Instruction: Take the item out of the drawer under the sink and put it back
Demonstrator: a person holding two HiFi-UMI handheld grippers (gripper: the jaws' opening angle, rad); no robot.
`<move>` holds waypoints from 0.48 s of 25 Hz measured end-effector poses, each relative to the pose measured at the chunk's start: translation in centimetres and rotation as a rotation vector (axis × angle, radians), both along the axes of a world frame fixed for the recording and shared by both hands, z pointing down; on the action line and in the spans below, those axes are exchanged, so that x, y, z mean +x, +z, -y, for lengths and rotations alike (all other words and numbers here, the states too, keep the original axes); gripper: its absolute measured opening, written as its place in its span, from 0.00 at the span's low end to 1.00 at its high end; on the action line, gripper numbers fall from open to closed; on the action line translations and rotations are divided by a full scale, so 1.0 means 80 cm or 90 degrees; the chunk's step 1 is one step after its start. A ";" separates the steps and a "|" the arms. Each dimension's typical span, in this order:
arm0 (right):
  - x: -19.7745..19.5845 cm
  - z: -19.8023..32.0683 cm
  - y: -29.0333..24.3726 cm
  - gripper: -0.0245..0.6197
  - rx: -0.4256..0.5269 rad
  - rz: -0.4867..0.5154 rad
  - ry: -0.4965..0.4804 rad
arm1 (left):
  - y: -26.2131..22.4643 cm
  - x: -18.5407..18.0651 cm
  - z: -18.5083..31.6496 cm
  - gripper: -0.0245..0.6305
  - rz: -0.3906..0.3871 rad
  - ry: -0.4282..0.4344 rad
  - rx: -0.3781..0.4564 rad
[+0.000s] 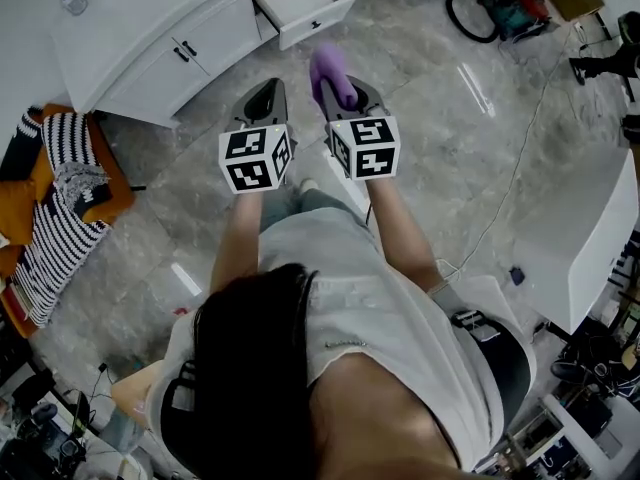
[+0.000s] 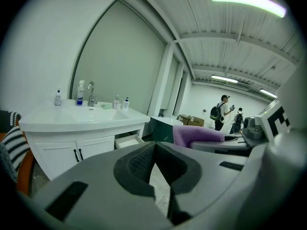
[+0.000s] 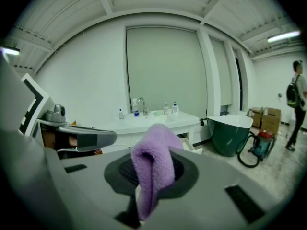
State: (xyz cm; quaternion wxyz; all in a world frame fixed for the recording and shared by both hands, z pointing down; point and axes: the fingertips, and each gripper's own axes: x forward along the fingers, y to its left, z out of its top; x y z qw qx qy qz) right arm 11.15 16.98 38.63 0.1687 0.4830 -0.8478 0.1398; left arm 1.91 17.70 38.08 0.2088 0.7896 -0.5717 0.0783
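My right gripper [image 1: 345, 93] [image 3: 152, 174] is shut on a purple cloth [image 1: 330, 68] [image 3: 154, 164] that sticks up and folds over between its pads. The cloth also shows in the left gripper view [image 2: 196, 134]. Beside it, my left gripper [image 1: 267, 93] [image 2: 154, 150] is shut with nothing in it. Both point toward the white sink cabinet [image 1: 150, 28] [image 2: 76, 121] [image 3: 153, 122], a step or more away. Its drawer [image 1: 300, 3] [image 2: 125, 140] [image 3: 193, 148] stands pulled open and looks bare inside.
Bottles and a tap [image 2: 90, 94] stand on the sink top. A dark green tub [image 3: 229, 133] and a vacuum with hose [image 1: 505, 8] [image 3: 261, 145] lie right of the cabinet. A striped cloth on an orange chair [image 1: 50, 218] is at the left. People [image 2: 223, 111] stand far off.
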 end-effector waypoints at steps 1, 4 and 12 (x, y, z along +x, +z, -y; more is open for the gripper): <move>0.001 0.001 0.001 0.12 -0.001 0.000 -0.002 | 0.000 0.001 0.001 0.04 0.000 -0.002 -0.001; 0.005 0.000 0.004 0.12 -0.007 0.003 -0.004 | 0.000 0.006 0.002 0.04 0.002 -0.004 0.000; 0.008 0.006 0.017 0.12 -0.015 0.001 -0.004 | 0.012 0.012 0.012 0.04 0.006 0.005 -0.007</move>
